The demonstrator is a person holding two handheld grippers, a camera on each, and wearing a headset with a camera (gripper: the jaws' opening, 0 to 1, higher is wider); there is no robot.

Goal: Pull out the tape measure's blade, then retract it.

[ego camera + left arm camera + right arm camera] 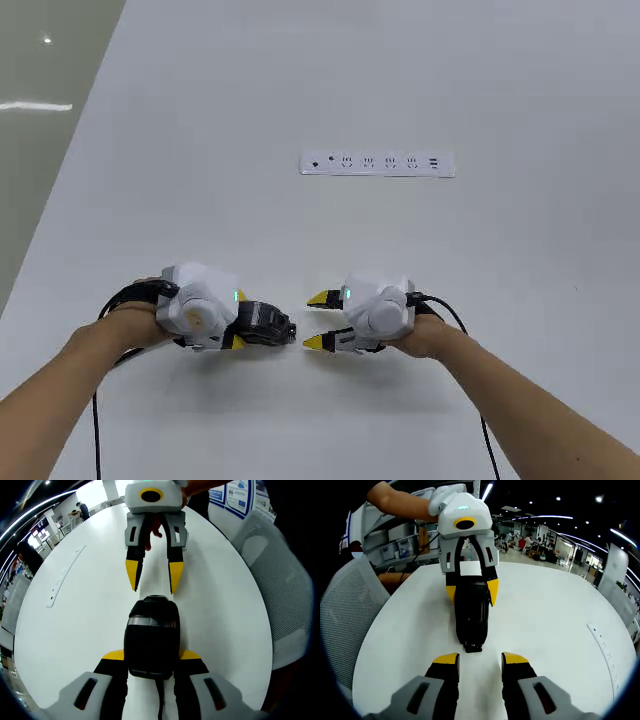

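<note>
Head view: left gripper [239, 320] clamps tape measure [265, 323] low at tabletop [400, 80], anchoring case, blade tip [472, 648] facing right gripper [316, 320]. Right jaws parted, empty, just short of tip, lined up to pinch it. Blade apparently not yet drawn.

The tape measure [268, 324] sits clamped between the jaws of the left gripper [240, 320], over the near part of the table [200, 150]. The right gripper [316, 320] faces it from the right, jaws spread, tips just short of its end. A power strip [377, 163] lies on the table well behind both.
</note>
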